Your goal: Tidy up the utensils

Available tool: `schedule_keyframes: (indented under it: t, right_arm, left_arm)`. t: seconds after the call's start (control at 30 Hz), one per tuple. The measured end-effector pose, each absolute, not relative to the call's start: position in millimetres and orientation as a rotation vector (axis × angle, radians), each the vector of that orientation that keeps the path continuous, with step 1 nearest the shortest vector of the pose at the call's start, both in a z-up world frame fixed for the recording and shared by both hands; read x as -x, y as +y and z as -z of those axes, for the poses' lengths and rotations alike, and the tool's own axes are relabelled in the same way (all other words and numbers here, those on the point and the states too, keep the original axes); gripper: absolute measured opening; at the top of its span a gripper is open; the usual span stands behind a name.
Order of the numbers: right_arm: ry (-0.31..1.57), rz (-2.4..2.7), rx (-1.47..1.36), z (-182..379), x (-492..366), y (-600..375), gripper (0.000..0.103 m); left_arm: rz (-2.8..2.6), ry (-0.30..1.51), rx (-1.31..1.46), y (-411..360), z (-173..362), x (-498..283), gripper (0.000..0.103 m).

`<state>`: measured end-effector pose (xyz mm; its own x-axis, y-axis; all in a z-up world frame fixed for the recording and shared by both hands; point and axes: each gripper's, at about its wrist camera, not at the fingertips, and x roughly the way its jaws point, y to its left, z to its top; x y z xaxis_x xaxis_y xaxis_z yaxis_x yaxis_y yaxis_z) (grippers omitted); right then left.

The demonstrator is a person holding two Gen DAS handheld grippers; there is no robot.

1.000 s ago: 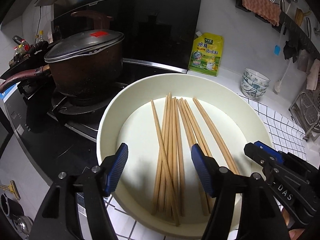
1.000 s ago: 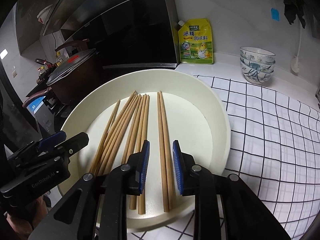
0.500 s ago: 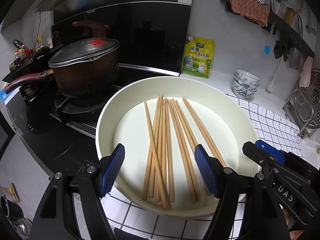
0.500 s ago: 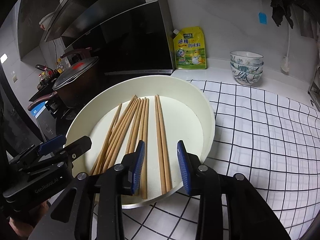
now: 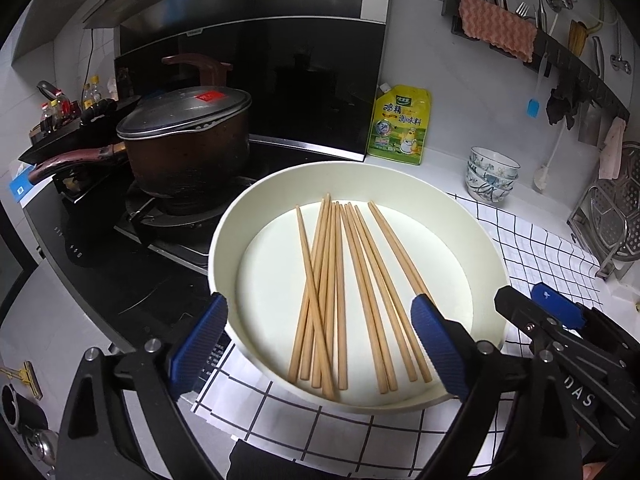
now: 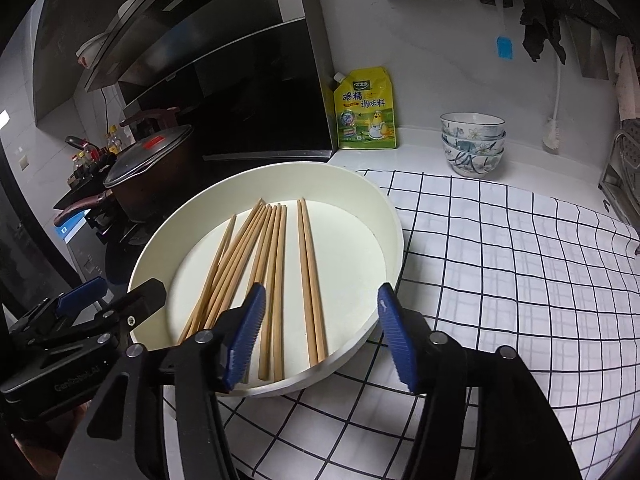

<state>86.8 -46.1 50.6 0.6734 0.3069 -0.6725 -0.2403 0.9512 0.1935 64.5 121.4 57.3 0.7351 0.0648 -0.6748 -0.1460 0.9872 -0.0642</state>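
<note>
Several wooden chopsticks (image 5: 340,292) lie side by side in a round white tray (image 5: 224,248) on the counter; one crosses the others at the left. My left gripper (image 5: 320,344) is open and empty, above the tray's near rim. My right gripper (image 6: 322,332) is open and empty, above the near rim of the tray (image 6: 394,216), over the near ends of the chopsticks (image 6: 276,276). The right gripper shows at the right of the left wrist view (image 5: 560,316), and the left gripper at the left of the right wrist view (image 6: 80,312).
A lidded brown pot (image 5: 180,148) stands on the black stove (image 5: 120,272) to the left. A yellow seasoning pouch (image 5: 400,128) and stacked patterned bowls (image 5: 492,176) stand at the back wall. A checked mat (image 6: 500,264) covers the counter. A metal rack (image 5: 612,224) is at far right.
Both grippers have pulled back and up from the tray. The right gripper's jaws have opened wide from nearly shut. The chopsticks have not moved.
</note>
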Motion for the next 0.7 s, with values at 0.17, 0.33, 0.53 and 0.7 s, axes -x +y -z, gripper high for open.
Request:
schedule_keyframes:
  t: [0.17,0.33,0.53,0.7]
  right_arm:
    - [0.779,-0.303,-0.097,-48.8,-84.8,-48.2,0.063]
    - [0.789,-0.307,-0.099,-46.3,-82.5,-49.0,0.067]
    - [0.784,-0.302,-0.1,-47.4,-80.6,-51.3,0.067]
    - [0.78,-0.297,-0.104,-47.8,-79.2,-53.7,0.068]
  left_arm:
    - [-0.138,0.736,0.116,122.8,-59.3,-61.2,0.097]
    - [-0.159,0.742,0.101,122.7,-59.1,-60.3,0.097]
    - [-0.163,0.746,0.095,121.3,-59.3,-58.7,0.097]
    - [-0.165,0.744,0.095,120.7,-59.9,-58.4,0.097]
